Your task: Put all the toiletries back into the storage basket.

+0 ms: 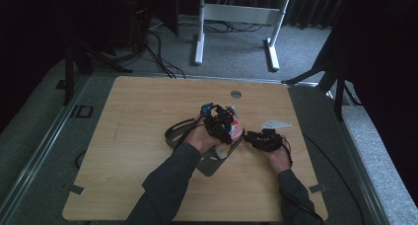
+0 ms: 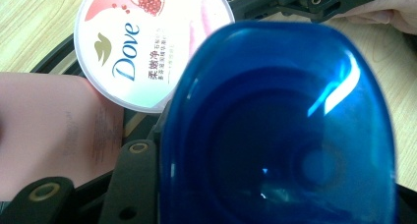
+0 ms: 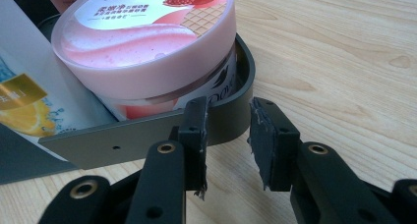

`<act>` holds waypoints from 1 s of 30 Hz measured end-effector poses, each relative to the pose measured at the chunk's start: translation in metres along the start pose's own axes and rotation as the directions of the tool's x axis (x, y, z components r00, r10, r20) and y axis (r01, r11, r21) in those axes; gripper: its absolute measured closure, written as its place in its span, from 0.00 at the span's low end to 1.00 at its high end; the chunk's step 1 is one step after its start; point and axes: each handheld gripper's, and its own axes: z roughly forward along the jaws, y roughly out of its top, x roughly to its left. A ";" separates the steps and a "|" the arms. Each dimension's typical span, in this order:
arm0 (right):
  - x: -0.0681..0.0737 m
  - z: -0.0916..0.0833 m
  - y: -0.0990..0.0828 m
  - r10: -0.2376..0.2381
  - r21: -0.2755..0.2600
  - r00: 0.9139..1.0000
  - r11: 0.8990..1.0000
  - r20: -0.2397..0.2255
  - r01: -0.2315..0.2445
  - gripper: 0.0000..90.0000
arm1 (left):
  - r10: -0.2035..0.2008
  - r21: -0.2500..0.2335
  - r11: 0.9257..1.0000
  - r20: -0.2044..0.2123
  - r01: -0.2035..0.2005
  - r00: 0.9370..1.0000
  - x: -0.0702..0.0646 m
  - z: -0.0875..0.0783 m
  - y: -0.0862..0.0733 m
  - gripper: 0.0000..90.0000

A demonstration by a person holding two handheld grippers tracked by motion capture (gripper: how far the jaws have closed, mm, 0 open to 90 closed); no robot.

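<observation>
Dove jar point(image 3: 147, 47) sits in grey tray point(image 3: 147, 130); right tool point(image 3: 226, 140) released, left tool point(image 1: 217, 122) grasping blue bottle point(image 2: 280, 130).

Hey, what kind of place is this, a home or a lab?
Probably a lab or recording studio: a bare light wooden table on grey carpet, dark curtains around it, and cables trailing across the floor.
</observation>
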 end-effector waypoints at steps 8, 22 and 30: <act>0.000 0.000 0.000 -0.002 -0.002 1.000 1.000 -0.001 0.002 0.75 | -0.010 -0.009 1.000 0.011 0.010 1.000 0.000 0.001 0.000 0.59; 0.001 0.000 0.000 -0.001 -0.001 1.000 1.000 -0.003 0.001 0.75 | -0.015 -0.045 0.999 0.031 0.016 0.999 -0.002 -0.005 -0.003 0.51; 0.001 0.000 0.000 -0.001 -0.001 1.000 1.000 -0.002 0.001 0.75 | -0.017 -0.055 0.998 0.024 0.018 1.000 0.001 -0.009 -0.008 0.43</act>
